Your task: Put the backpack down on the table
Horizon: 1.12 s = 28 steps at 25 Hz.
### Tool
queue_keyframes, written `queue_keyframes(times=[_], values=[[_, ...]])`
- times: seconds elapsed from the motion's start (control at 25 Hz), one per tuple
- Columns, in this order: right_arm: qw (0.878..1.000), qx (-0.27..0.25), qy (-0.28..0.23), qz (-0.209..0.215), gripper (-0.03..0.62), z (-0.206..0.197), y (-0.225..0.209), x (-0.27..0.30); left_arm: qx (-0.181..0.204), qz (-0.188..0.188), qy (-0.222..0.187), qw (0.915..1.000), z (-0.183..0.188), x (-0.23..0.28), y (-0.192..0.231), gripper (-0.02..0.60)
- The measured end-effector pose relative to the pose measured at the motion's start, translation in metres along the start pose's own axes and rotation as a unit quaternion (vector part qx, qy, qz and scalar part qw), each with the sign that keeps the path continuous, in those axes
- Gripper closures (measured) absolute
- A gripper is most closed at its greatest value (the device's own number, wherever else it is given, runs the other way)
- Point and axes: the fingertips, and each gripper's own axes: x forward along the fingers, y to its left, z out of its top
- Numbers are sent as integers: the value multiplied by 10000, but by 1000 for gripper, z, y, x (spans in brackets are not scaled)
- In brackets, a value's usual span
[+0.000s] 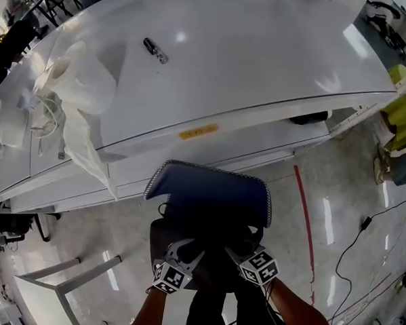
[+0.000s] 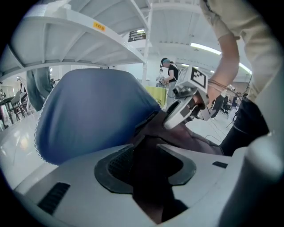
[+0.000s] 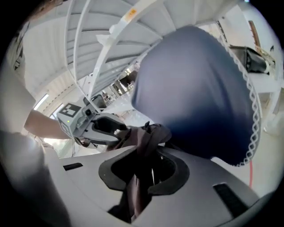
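The head camera sits high above the person and faces steeply down over the near edge of the counter and the floor below it. Each tool camera rides close behind its own jaws, taking in the counter's underside overhead. The one on the left tool faces the right tool, and the reverse. All three share the blue backpack.
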Motion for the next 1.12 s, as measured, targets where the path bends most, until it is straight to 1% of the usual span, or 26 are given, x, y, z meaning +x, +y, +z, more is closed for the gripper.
queue_keyframes(times=[0.08,0.24,0.36,0.44,0.56,0.68,0.76,0.88,1.0,1.12], values=[[9997,-176,-152,87,510,22,25,-14,109,93,-1,9999,9,-16,0,420],[9982,-368,-286,369,511,49,80,-37,124,332,-116,9993,21,-62,-3,419],[9963,-619,-368,469,513,63,117,-48,91,720,-246,9971,29,-94,-4,420],[9945,-797,-384,558,513,71,143,-54,-62,1042,-453,9935,37,-115,-3,443],[9897,-1170,-387,729,513,80,182,-63,-340,1470,-821,9851,49,-143,-2,483],[9833,-1536,-408,889,514,91,211,-71,-569,1823,-1098,9754,56,-172,-4,484],[9767,-1849,-402,1013,516,100,230,-76,-641,2032,-1214,9695,60,-192,-7,485],[9644,-2351,-362,1156,519,111,254,-85,-594,2310,-1273,9627,61,-216,-17,483],[9442,-2979,-320,1364,522,125,272,-95,-579,2660,-1381,9523,68,-233,-28,483],[9253,-3456,-287,1534,522,138,294,-109,-619,3051,-1527,9380,79,-256,-40,483]])
